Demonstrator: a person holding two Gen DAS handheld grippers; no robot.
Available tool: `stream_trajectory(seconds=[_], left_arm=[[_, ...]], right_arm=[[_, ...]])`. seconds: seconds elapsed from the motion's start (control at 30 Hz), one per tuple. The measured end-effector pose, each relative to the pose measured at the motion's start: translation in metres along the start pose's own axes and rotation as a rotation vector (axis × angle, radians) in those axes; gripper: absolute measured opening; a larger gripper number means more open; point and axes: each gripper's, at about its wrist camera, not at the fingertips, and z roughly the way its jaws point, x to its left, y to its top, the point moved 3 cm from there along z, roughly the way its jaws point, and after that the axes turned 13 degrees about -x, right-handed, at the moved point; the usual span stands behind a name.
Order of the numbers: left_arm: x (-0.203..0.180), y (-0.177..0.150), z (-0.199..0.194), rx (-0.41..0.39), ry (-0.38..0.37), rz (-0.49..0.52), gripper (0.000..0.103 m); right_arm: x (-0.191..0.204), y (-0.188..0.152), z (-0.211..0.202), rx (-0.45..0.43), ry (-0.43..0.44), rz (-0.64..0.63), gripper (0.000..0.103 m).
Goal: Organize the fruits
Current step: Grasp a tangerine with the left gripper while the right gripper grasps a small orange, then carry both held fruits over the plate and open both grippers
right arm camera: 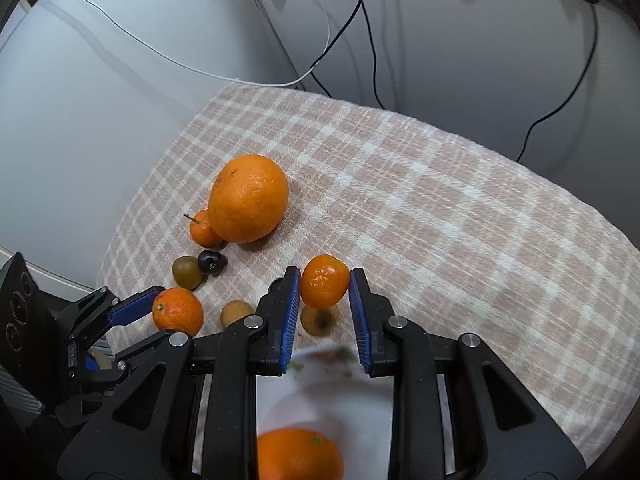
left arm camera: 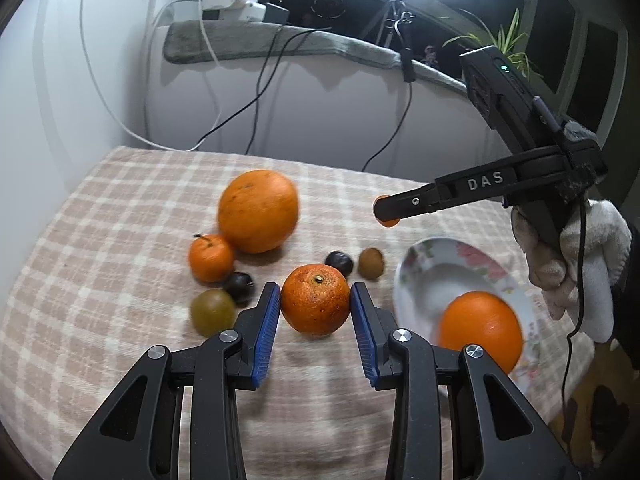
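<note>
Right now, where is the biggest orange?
In the left wrist view, the biggest round orange sits on the checked pink cloth at the far left of the fruit group, touching a small stemmed tangerine.

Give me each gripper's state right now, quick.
Left gripper: closed around an orange on the cloth.
Right gripper: holding a small mandarin in the air.

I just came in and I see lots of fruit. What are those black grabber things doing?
A person is sorting fruit with a grabber in each hand. The left gripper has its jaws around an orange on the checked cloth. The right gripper holds a small tangerine in the air, near the flowered plate. One orange already sits on that plate. A big orange, kiwis and dark plums wait on the cloth.
</note>
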Motion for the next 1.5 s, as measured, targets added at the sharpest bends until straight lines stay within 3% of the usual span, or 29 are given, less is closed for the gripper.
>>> stream_trajectory(seconds=[0.6,0.97,1.5], left_arm=[[-0.046,-0.003,0.015,0.032,-0.101,0.008,0.035],[-0.060,-0.003,0.022,0.046,-0.109,0.023,0.035],[-0.067,0.001,0.023,0.041,-0.115,0.036,0.036]], right_arm=[[-0.026,-0.042,-0.053,-0.039,-0.011,0.040,0.026],[-0.038,-0.060,-0.065,-0.038,-0.010,0.067,0.026],[-0.039,-0.062,-0.067,-0.038,-0.022,0.064,0.026]])
